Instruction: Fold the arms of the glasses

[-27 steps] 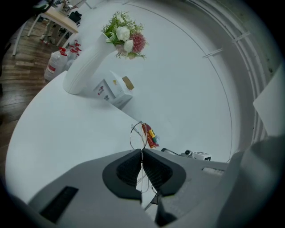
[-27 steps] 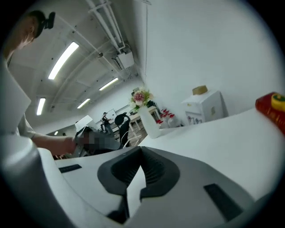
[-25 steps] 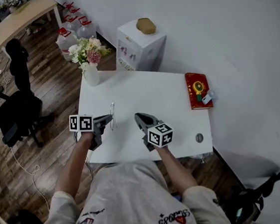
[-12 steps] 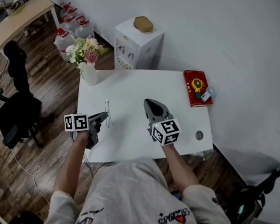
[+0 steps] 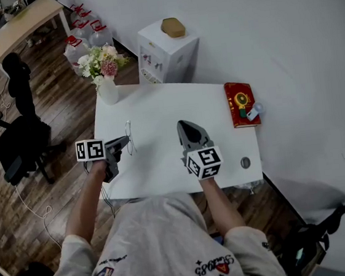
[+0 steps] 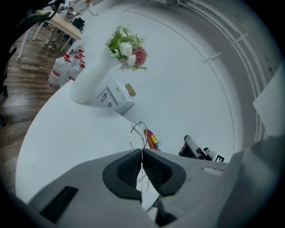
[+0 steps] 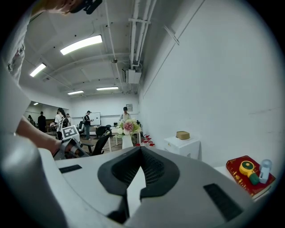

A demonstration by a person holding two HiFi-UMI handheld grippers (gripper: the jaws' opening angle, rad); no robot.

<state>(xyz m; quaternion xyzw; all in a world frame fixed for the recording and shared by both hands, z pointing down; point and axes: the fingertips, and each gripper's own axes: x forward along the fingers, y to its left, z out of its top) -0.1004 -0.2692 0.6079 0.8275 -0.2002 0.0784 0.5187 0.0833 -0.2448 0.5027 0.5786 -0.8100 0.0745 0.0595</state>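
Thin wire-framed glasses (image 5: 129, 137) stick up from my left gripper (image 5: 123, 143), which is shut on them over the left part of the white table (image 5: 157, 108). In the left gripper view one lens ring (image 6: 138, 133) rises just past the closed jaws of the left gripper (image 6: 141, 153), with wire running down between the pads. How the arms of the glasses lie is too fine to tell. My right gripper (image 5: 184, 127) hovers over the table's middle, apart from the glasses, shut and with nothing in it. Its closed jaws show in the right gripper view, the right gripper (image 7: 140, 149) pointing across the room.
A white vase of flowers (image 5: 106, 80) stands at the table's far left corner. A red book (image 5: 241, 103) with a small object on it lies at the far right. A cable hole (image 5: 244, 162) is near the front right. A white cabinet (image 5: 166, 51) stands behind the table, an office chair (image 5: 18, 142) to its left.
The right gripper has lifted, rolled and swung away from the glasses toward the table's middle. The left gripper has kept its grip on the glasses and barely moved.
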